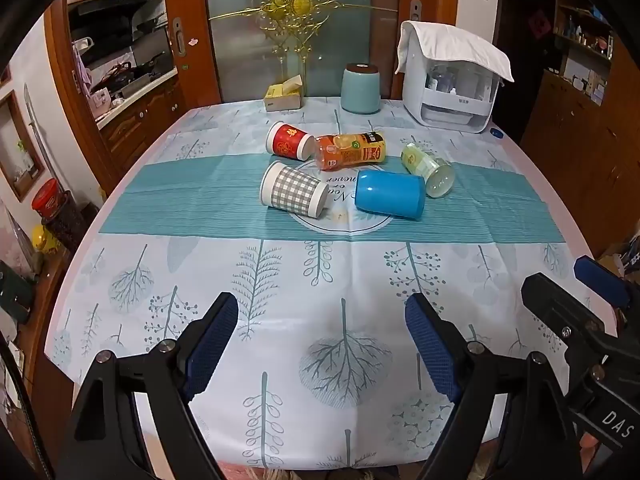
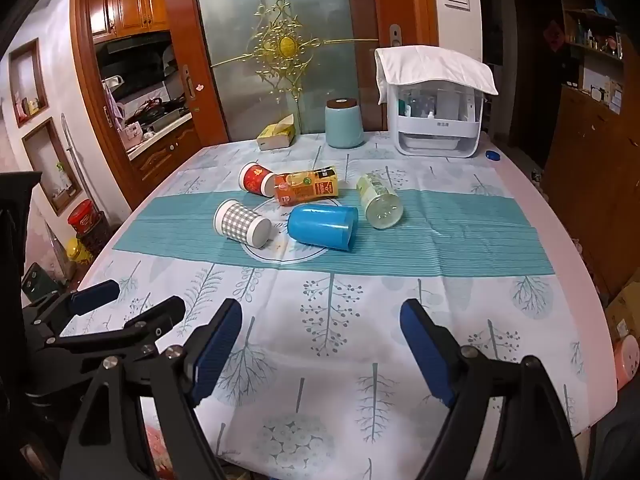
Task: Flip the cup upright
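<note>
Several cups lie on their sides mid-table: a grey checked cup [image 1: 293, 194] [image 2: 242, 223], a blue cup [image 1: 390, 195] [image 2: 323, 227], a red paper cup [image 1: 290, 141] [image 2: 257, 178], an orange printed cup [image 1: 351, 151] [image 2: 306, 187] and a pale yellow-green glass cup [image 1: 429, 169] [image 2: 379, 199]. My left gripper [image 1: 322, 320] is open and empty, low over the near table, well short of the cups. My right gripper [image 2: 322, 320] is open and empty too, beside it. Each shows in the other's view: the right gripper [image 1: 560, 280] and the left gripper [image 2: 140, 296].
At the far edge stand a teal canister with a brown lid [image 1: 360, 87] [image 2: 344, 124], a yellow tissue box [image 1: 283, 96] [image 2: 276, 135] and a white organiser under a cloth [image 1: 452, 80] [image 2: 436, 108]. A blue cap [image 1: 496, 133] [image 2: 493, 155] lies nearby. The tablecloth [image 1: 320, 272] covers the table.
</note>
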A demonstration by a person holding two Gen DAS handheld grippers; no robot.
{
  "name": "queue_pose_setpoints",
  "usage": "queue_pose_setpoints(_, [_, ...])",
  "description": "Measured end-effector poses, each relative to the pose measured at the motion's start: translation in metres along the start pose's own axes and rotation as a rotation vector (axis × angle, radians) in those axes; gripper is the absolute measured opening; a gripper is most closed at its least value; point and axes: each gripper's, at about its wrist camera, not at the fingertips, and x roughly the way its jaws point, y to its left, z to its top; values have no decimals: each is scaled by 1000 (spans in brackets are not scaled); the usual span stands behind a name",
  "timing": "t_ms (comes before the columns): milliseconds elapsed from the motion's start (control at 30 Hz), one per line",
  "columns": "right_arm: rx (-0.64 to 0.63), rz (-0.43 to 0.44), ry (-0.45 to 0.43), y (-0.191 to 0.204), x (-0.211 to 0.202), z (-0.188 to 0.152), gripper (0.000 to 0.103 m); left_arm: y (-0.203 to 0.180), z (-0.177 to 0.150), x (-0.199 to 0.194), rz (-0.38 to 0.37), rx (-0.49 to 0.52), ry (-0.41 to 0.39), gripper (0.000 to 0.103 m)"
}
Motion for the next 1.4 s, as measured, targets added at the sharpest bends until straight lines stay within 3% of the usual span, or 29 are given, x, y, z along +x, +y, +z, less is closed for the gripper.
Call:
queue_pose_setpoints(333, [4, -2, -1, -2, -2, 2, 82, -5, 4, 2, 34, 26, -15, 84])
queue_pose_setpoints(1400, [5, -4, 49, 1, 25, 6, 82, -3, 9, 34, 19, 38, 47, 84])
